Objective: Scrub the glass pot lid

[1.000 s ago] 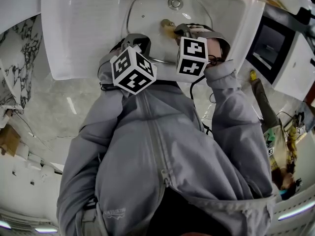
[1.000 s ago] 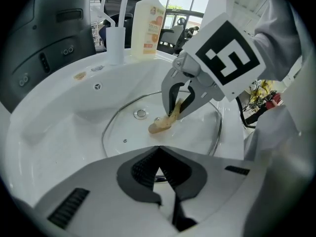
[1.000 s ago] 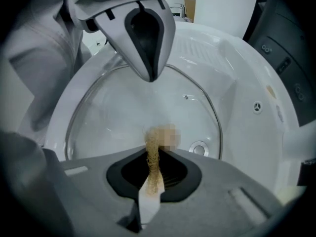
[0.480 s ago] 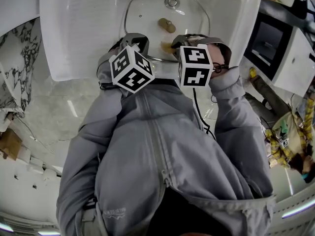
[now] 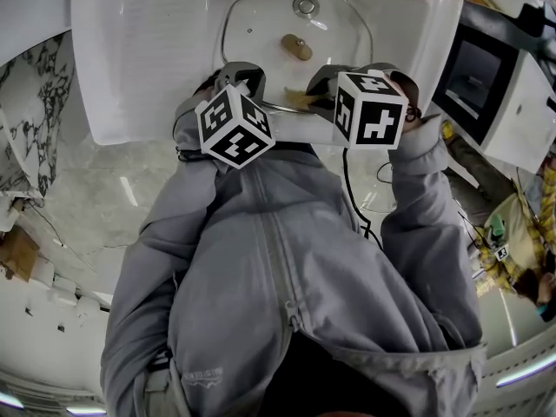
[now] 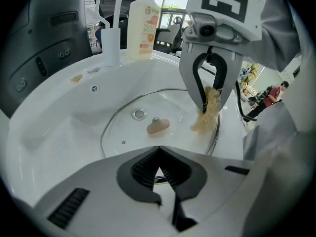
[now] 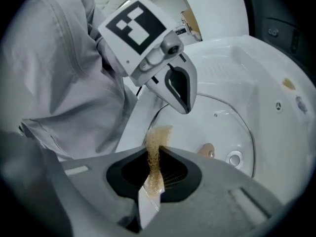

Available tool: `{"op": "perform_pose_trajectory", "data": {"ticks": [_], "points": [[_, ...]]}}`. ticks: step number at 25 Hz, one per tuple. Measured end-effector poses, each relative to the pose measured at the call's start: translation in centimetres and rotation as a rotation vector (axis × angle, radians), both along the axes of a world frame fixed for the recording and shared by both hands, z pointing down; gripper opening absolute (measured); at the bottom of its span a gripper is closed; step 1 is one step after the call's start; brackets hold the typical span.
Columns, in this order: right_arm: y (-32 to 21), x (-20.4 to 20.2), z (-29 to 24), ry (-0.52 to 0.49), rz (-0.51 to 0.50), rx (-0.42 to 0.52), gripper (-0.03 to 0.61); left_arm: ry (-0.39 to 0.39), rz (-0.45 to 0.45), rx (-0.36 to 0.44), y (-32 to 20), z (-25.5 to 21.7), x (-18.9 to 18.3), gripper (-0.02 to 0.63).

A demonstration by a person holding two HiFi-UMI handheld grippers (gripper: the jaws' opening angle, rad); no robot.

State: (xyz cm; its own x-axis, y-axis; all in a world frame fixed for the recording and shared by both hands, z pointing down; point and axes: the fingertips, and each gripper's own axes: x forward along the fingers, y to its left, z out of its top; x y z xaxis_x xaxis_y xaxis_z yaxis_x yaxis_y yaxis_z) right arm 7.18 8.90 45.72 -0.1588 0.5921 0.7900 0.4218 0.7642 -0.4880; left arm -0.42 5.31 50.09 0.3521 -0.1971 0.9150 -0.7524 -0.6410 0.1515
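The glass pot lid (image 5: 261,16) lies flat in the white sink (image 5: 148,59), its tan knob (image 5: 296,47) pointing up. My left gripper (image 5: 241,72) is shut at the lid's near rim, and the metal rim shows between its jaws (image 6: 159,174). My right gripper (image 5: 314,89) is shut on a tan scrubbing sponge (image 5: 300,99). The sponge (image 6: 207,115) presses on the lid (image 6: 128,132) near its right-hand rim, well clear of the knob (image 6: 158,127). From the right gripper (image 7: 155,157) the sponge (image 7: 157,137) sticks out towards the lid (image 7: 222,127), below the left gripper (image 7: 185,107).
A soap bottle (image 6: 143,26) and a white pump dispenser (image 6: 111,38) stand on the sink's far ledge. The drain (image 6: 138,114) shows through the glass. A black appliance (image 5: 473,76) sits to the right of the sink. The person's grey jacket (image 5: 287,268) fills the foreground.
The right gripper has drawn the sponge from beside the knob back to the lid's near right rim. The left gripper has stayed put.
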Motion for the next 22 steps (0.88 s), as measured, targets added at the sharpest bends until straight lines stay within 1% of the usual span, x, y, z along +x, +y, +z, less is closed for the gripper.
{"op": "perform_pose_trajectory", "data": {"ticks": [3, 7, 10, 13, 15, 17, 20, 22], "points": [[-1.5, -0.2, -0.6, -0.023, 0.056, 0.006, 0.032, 0.003, 0.005, -0.007, 0.1, 0.1, 0.0, 0.006], [-4.8, 0.6, -0.3, -0.005, 0.135, 0.091, 0.032, 0.002, 0.022, -0.013, 0.2, 0.1, 0.3, 0.006], [-8.1, 1.1, 0.5, -0.001, 0.202, 0.196, 0.032, 0.008, 0.031, -0.020, 0.2, 0.1, 0.6, 0.006], [-12.1, 1.6, 2.0, -0.003, 0.242, 0.363, 0.032, 0.006, 0.037, -0.025, 0.2, 0.1, 0.6, 0.006], [-14.4, 2.0, 3.4, 0.004, 0.228, 0.480, 0.032, 0.005, 0.039, -0.029, 0.3, 0.2, 0.6, 0.006], [-16.0, 2.5, 4.8, 0.012, 0.186, 0.571, 0.032, 0.006, 0.040, -0.034, 0.3, 0.2, 0.7, 0.006], [-17.7, 2.9, 7.4, 0.033, 0.088, 0.682, 0.032, 0.006, 0.040, -0.036, 0.3, 0.2, 0.6, 0.006], [-18.3, 2.7, 8.7, 0.027, 0.033, 0.734, 0.032, 0.006, 0.039, -0.035, 0.3, 0.2, 0.6, 0.006]]}}
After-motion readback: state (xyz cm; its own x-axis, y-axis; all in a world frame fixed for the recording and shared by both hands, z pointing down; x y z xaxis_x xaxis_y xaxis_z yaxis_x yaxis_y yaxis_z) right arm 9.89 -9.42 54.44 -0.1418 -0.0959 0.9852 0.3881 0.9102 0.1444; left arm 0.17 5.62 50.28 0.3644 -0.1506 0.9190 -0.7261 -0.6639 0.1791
